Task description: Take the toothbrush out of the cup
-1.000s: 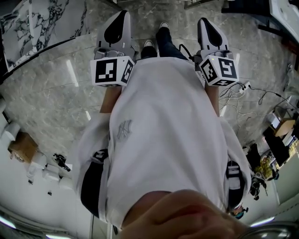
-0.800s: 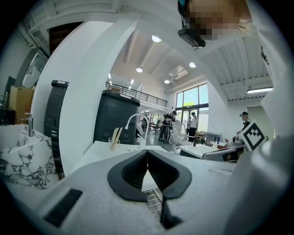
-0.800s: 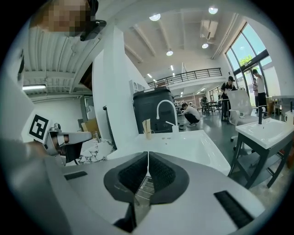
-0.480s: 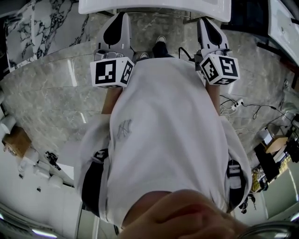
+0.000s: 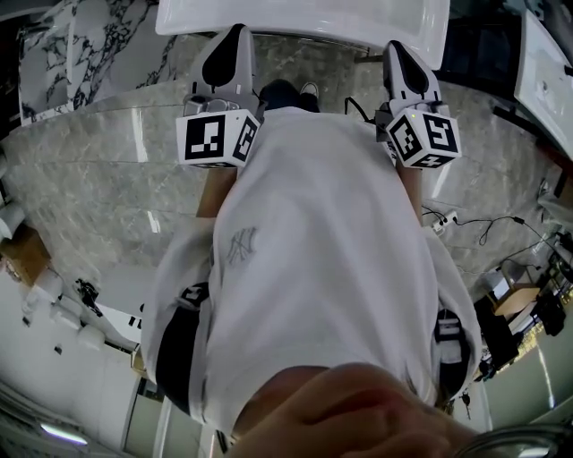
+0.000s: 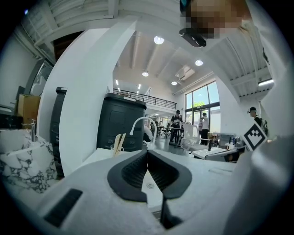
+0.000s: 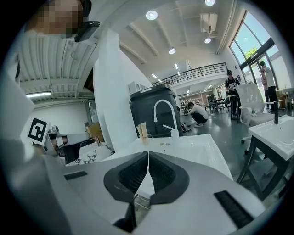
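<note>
Grey marble flooring (image 5: 98, 170) is stretching under the person, who is facing a white basin (image 5: 304, 22) at twelve o'clock in the head view. The left gripper (image 6: 147, 153) and right gripper (image 7: 148, 155) are each pointing toward it with jaws pressed together on nothing. The cup (image 6: 115, 148) is standing on the basin's far deck, at eleven o'clock from the left tips. The toothbrush (image 6: 120, 141) is leaning inside it, with a faucet (image 7: 155, 117) just beside. Arriving with the jaws closed would be risking a knock that tips the cup, and the faucet is crowding the approach.
</note>
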Tool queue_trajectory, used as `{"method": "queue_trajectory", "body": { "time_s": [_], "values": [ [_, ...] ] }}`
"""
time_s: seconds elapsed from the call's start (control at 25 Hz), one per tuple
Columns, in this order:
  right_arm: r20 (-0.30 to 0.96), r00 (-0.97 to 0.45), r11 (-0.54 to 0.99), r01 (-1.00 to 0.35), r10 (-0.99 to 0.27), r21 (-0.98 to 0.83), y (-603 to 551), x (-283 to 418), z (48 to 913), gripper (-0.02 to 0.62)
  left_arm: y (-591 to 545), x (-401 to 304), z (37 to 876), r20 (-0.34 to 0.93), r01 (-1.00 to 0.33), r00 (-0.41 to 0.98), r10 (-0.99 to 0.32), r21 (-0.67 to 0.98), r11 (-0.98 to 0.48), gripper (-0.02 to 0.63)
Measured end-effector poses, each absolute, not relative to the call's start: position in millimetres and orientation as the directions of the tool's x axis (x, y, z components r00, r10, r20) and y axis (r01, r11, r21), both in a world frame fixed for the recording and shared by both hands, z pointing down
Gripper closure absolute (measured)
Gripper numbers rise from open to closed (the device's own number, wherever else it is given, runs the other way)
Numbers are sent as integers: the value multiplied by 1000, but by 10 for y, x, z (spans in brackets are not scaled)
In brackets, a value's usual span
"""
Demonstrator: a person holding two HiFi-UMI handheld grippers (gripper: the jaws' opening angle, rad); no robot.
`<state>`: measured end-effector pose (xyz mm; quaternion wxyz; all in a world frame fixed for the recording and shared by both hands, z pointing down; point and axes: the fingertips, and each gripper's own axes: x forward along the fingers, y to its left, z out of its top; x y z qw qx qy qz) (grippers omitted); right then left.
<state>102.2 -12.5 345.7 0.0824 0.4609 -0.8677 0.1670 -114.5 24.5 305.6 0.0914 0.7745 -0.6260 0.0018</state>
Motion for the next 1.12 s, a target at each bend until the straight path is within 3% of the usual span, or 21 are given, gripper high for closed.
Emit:
{"method": "queue_trajectory", "body": {
  "time_s": [0.68,1.12],
  "values": [
    [337,-530,479,-848,-778,-228,-656,790,3544,580,-346,-1387,3139,139,-960,245,-959,171,-220,591],
    [324,-448,400,-893,-833,-208,-1388,371,3375,580,-1272,-1833,3062,126,-930,347,-929,173,-324,591]
  ]
}}
